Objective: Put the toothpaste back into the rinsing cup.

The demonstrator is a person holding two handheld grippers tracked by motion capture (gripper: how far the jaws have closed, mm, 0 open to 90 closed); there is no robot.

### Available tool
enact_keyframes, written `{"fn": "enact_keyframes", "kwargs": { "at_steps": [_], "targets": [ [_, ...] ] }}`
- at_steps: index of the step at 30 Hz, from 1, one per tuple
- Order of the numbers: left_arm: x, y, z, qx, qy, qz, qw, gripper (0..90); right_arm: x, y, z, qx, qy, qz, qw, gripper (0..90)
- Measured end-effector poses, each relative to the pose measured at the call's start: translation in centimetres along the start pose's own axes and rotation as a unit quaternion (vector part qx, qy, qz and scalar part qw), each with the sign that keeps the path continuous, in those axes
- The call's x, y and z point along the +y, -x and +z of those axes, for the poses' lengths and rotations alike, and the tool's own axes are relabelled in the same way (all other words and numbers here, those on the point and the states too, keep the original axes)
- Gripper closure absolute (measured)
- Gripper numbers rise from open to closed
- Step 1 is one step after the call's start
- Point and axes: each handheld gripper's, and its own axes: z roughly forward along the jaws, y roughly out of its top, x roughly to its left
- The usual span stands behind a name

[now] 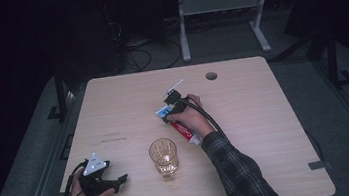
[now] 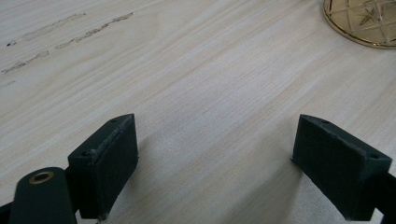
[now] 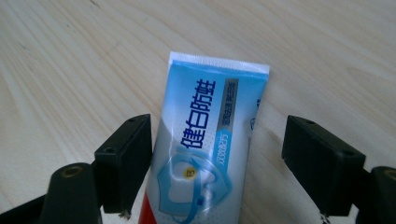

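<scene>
Centrally on the table (image 1: 265, 117) stands a glass (image 1: 163, 157), amber-tinted with a cut pattern, upright and near the front edge. Beyond it and slightly to its right lies a toothpaste tube (image 3: 205, 140), flat on the wood, blue and white at its crimped end and red toward the cap end. The right gripper (image 3: 217, 163) is over the tube with its jaws wide apart, one on each side of it: the left jaw sits just beside the tube's edge, the other stands clear, and nothing is clamped. Left of the glass, near the front edge, the left gripper (image 1: 103, 180) rests low in the person's hand, pointing toward the glass. Its jaws are spread wide over bare wood with nothing between them, and the glass's base shows ahead of them.
</scene>
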Motion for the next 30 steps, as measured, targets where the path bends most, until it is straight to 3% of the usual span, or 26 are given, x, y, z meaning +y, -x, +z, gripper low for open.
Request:
{"fn": "enact_keyframes", "kwargs": {
  "at_steps": [5, 16, 19, 30],
  "targets": [
    [0.0, 0.0, 0.0, 0.000, 0.000, 0.000, 1.0000, 13.1, 0.4, -0.4, 0.3, -0.013, -0.020, -0.016, 0.9996, 23.7],
    [0.0, 0.0, 0.0, -0.001, 0.000, 0.001, 1.0000, 13.1, 0.5, -0.6, 0.6, -0.011, -0.037, -0.018, 0.9991, 29.2],
    [0.0, 0.0, 0.0, -0.001, 0.000, 0.001, 1.0000, 13.2, 0.5, -0.8, 0.5, -0.024, -0.042, -0.024, 0.9985, 34.3],
    [0.0, 0.0, 0.0, -0.001, 0.000, 0.001, 1.0000, 13.2, 0.6, -1.0, 0.3, -0.019, -0.047, -0.035, 0.9981, 47.7]
  ]
}}
